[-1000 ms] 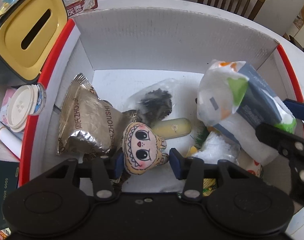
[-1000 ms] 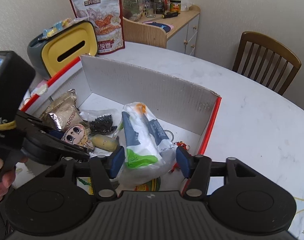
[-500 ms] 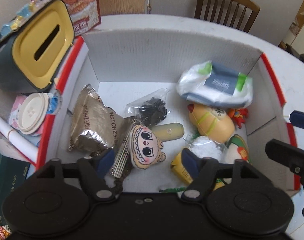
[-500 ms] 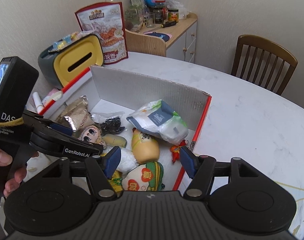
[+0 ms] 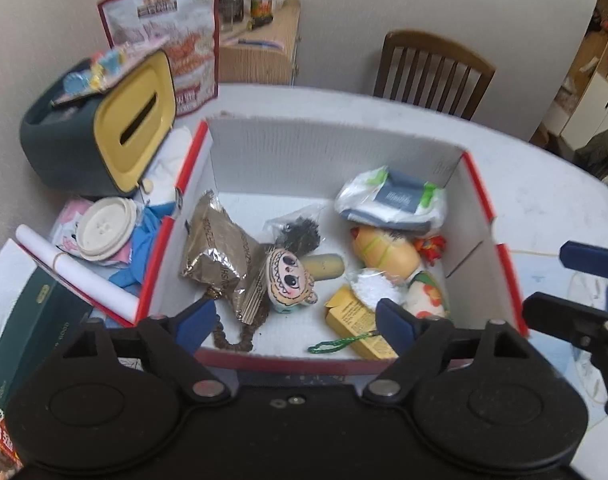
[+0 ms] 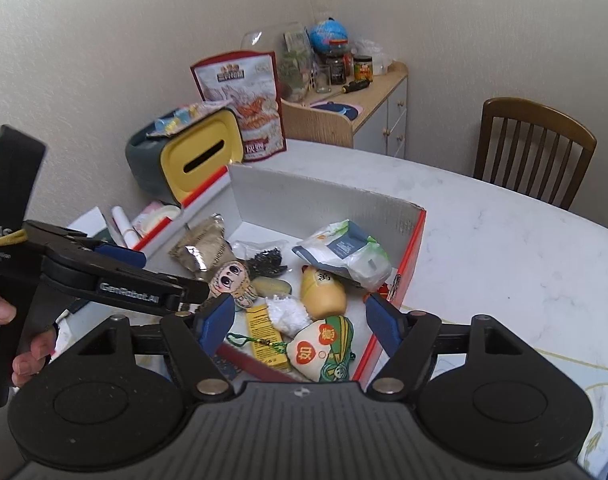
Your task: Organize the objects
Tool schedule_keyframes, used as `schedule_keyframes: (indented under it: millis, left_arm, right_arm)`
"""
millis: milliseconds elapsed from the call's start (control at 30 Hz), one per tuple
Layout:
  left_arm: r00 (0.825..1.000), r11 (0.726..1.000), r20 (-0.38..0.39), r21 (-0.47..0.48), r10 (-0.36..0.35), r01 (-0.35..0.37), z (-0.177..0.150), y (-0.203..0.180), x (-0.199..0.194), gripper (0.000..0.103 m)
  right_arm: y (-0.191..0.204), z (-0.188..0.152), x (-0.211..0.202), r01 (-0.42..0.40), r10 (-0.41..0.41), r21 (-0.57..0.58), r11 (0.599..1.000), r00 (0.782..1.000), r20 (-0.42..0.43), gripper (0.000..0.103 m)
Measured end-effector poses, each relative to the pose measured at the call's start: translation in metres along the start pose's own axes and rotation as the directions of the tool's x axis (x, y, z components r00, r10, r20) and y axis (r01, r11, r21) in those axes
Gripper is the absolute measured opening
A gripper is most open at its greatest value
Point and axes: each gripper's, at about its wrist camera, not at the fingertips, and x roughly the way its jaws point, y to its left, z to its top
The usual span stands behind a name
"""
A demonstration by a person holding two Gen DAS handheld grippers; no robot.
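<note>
On a white marble-look table [image 6: 503, 240] stands a red-rimmed cardboard box [image 5: 327, 148] holding a wet-wipes pack [image 5: 391, 200] in its far right corner, while both the left gripper [image 5: 292, 320] and right gripper [image 6: 300, 320] hover wide and empty at its near edge; only the right view shows the hand [image 6: 8, 332] gripping the left tool.

Both grippers are the same chunky black plastic build: two round disc-shaped housings side by side, angular arms with silver screw heads at the pivots, and blue pads on the fingertips, on the left gripper [image 5: 294, 322] as on the right gripper [image 6: 300, 326]. From the right wrist cam the left one shows white "GenRobot.AI" lettering along a finger, a tall black handle block with white letters "DAS", and a yellow band round it. A bare hand [image 6: 22, 344] wraps the handle, no sleeve showing.
</note>
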Motion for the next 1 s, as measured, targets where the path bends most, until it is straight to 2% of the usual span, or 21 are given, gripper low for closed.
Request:
schedule_keyframes:
  millis: [200, 267, 433, 633, 833, 1000]
  left_arm:
    - [0.996, 1.0, 0.092, -0.01, -0.018, 0.019, -0.01, -0.003, -0.033, 0.096]
    - [0.993, 1.0, 0.113, -0.005, -0.027, 0.028, -0.014, -0.005, -0.041, 0.098]
    - [0.986, 1.0, 0.166, -0.013, -0.023, 0.025, -0.024, -0.006, -0.059, 0.101]
    - [0.982, 0.998, 0.186, -0.037, -0.034, 0.042, -0.035, -0.005, -0.073, 0.102]
    - [0.985, 0.999, 0.172, -0.036, -0.03, 0.037, -0.047, -0.01, -0.079, 0.102]
    - [0.983, 0.998, 0.177, -0.019, -0.048, 0.052, -0.057, -0.016, -0.083, 0.102]
  right_arm:
    - [0.002, -0.006, -0.02, -0.011, 0.01, 0.022, 1.0, 0.999, 0.044, 0.078]
    - [0.003, -0.009, -0.026, 0.0, -0.002, 0.021, 1.0, 0.998, 0.055, 0.083]
    - [0.003, -0.014, -0.04, -0.005, 0.002, 0.035, 0.999, 0.997, 0.08, 0.085]
    - [0.007, -0.022, -0.054, -0.015, 0.011, 0.042, 0.999, 0.995, 0.102, 0.089]
    - [0.015, -0.033, -0.067, -0.027, 0.022, 0.036, 0.999, 0.99, 0.137, 0.092]
    - [0.02, -0.042, -0.079, -0.032, 0.026, 0.028, 0.999, 0.984, 0.174, 0.1]
